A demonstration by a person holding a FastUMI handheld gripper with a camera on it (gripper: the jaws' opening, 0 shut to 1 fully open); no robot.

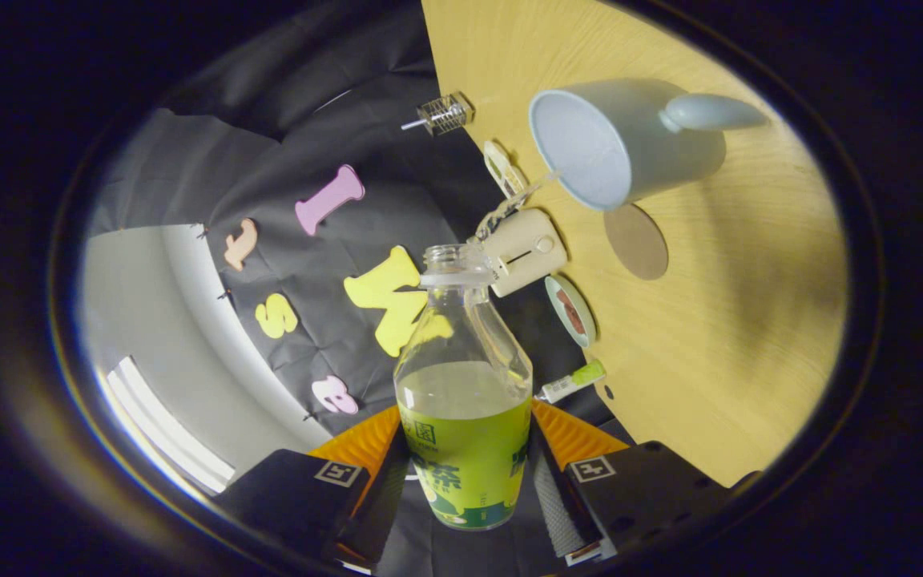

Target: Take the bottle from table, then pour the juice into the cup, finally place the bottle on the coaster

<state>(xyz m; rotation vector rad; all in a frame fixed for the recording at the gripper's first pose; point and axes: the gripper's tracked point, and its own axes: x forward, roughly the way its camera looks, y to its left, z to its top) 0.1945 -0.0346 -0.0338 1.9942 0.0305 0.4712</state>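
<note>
My gripper (465,481) is shut on an uncapped clear bottle (465,377) with a green label and green juice filling its lower part. Both fingers press on its labelled body. The whole view is rolled far over, so the wooden table (718,353) appears turned on its side. Beyond the bottle's mouth stands a pale blue cup (630,144) with a handle, its opening facing me. A thin stream of liquid (513,204) runs between the bottle's mouth and the cup's rim. A round brown coaster (636,240) lies on the table right beside the cup.
Along the table's far edge are a cream hand mixer (521,252), a small wire cage (445,114), a small dish with something red (571,311), and a white tube with a green cap (574,381). Black cloth wall hangs behind.
</note>
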